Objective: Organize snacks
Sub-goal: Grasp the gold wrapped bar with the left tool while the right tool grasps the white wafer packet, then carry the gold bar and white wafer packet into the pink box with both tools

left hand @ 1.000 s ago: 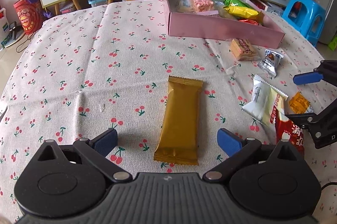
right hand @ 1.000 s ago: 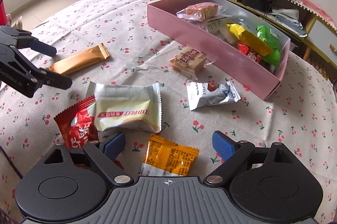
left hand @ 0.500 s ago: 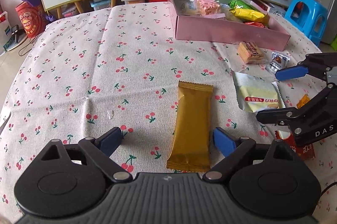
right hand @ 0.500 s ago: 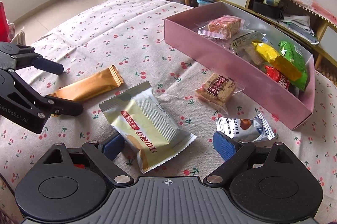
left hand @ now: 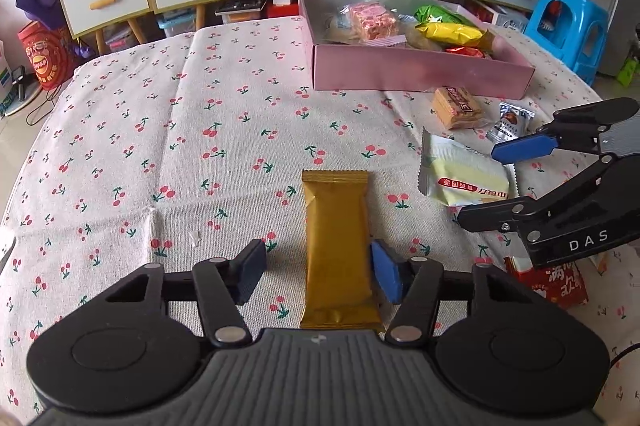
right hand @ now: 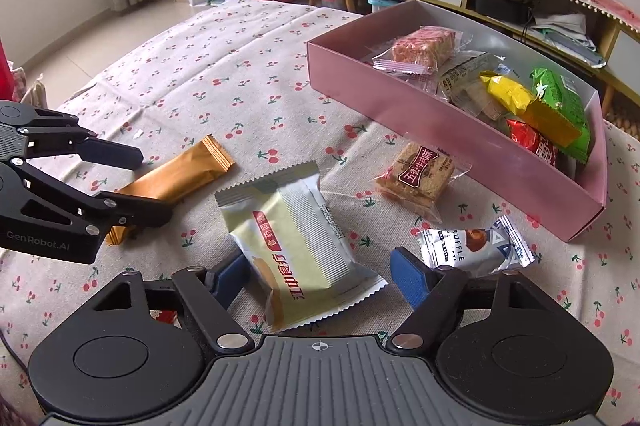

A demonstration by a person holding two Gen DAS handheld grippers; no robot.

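Note:
A gold snack bar [left hand: 337, 246] lies on the cherry-print cloth between the fingers of my left gripper [left hand: 320, 276]. The left jaws are open around it, the right pad close to its edge. The bar also shows in the right wrist view [right hand: 172, 181]. A pale green-white snack packet [right hand: 298, 246] lies between the open fingers of my right gripper [right hand: 320, 278]; it also shows in the left wrist view [left hand: 464, 175]. A pink box [right hand: 440, 129] holds several snacks at the far right.
A brown biscuit pack [right hand: 418, 171] and a silver truffle packet [right hand: 476, 250] lie between the packet and the box. A red packet [left hand: 556, 286] lies under the right gripper. Cabinets and a blue stool [left hand: 576, 25] stand beyond the table.
Both grippers moved forward over their snacks. The left jaws have narrowed around the gold bar. The right gripper has left the orange and red packets and now straddles the pale packet.

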